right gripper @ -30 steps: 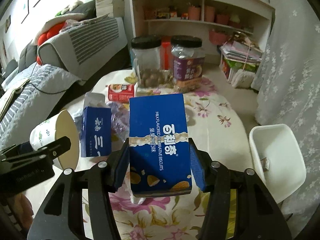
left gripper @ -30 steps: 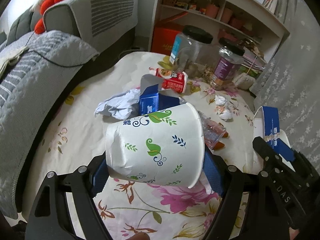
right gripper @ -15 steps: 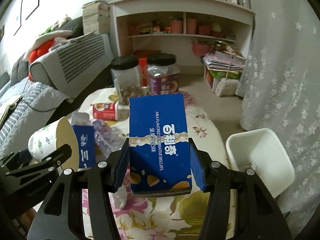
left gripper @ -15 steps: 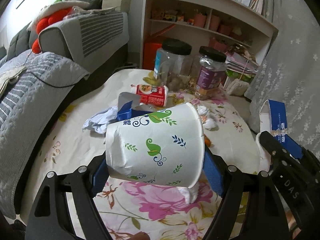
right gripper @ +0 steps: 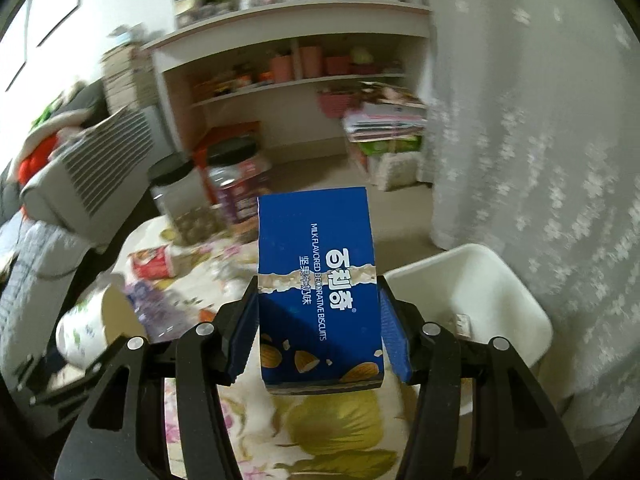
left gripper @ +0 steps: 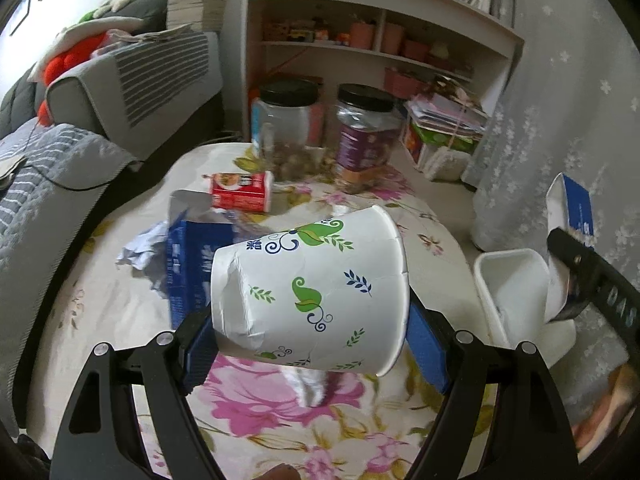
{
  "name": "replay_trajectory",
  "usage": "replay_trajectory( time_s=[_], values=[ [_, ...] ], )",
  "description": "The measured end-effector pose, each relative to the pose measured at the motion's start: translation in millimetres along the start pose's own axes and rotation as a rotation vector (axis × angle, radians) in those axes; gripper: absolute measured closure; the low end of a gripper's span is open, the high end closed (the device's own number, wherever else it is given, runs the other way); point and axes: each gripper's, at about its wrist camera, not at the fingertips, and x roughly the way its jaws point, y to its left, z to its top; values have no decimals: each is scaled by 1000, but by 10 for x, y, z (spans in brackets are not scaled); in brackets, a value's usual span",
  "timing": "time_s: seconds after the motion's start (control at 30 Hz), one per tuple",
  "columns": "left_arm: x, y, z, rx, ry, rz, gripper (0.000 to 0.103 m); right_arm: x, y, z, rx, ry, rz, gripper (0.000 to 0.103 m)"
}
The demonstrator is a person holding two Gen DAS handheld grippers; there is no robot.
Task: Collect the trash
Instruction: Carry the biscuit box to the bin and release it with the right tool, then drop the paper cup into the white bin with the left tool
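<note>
My left gripper (left gripper: 310, 344) is shut on a dented white paper cup (left gripper: 312, 292) with green and blue leaf prints, held sideways above the flowered table (left gripper: 256, 400). My right gripper (right gripper: 318, 332) is shut on a blue biscuit box (right gripper: 318, 280), held upright over the table's right edge. A white plastic bin (right gripper: 472, 292) stands on the floor just right of the table; the same bin (left gripper: 516, 280) shows in the left wrist view beside the right gripper and its box (left gripper: 576, 216). The cup (right gripper: 88, 320) also appears at the left in the right wrist view.
On the table lie an open blue carton (left gripper: 192, 260), crumpled paper (left gripper: 140, 248), a red and white packet (left gripper: 240, 192) and a white tissue (left gripper: 308, 384). Two black-lidded jars (left gripper: 288, 128) stand at the far end. A sofa is left, shelves behind, a curtain right.
Both grippers have swung to the right with their loads, away from the table's middle. The white bin has come closer and larger in both views.
</note>
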Motion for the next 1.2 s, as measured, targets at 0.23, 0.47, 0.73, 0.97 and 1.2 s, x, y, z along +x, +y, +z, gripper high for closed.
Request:
replay_trajectory(
  time_s=[0.23,0.47,0.73,0.97,1.2],
  values=[
    [10,-547,29,57,17,-74,24,-44,-636,255,144,9,-122,48],
    [117,-1285,82,121,49,-169,24,-271,-1303,400,310,-41,-205,24],
    [213,-2212,26,221,82,-258,24,-487,-1860,424,456,-88,-228,13],
    [237,-2685,69,284,110,-320,19,-607,-2151,436,515,-120,-235,12],
    [190,-2670,88,300,97,-304,13,-672,-2153,427,494,-137,-249,8]
  ],
)
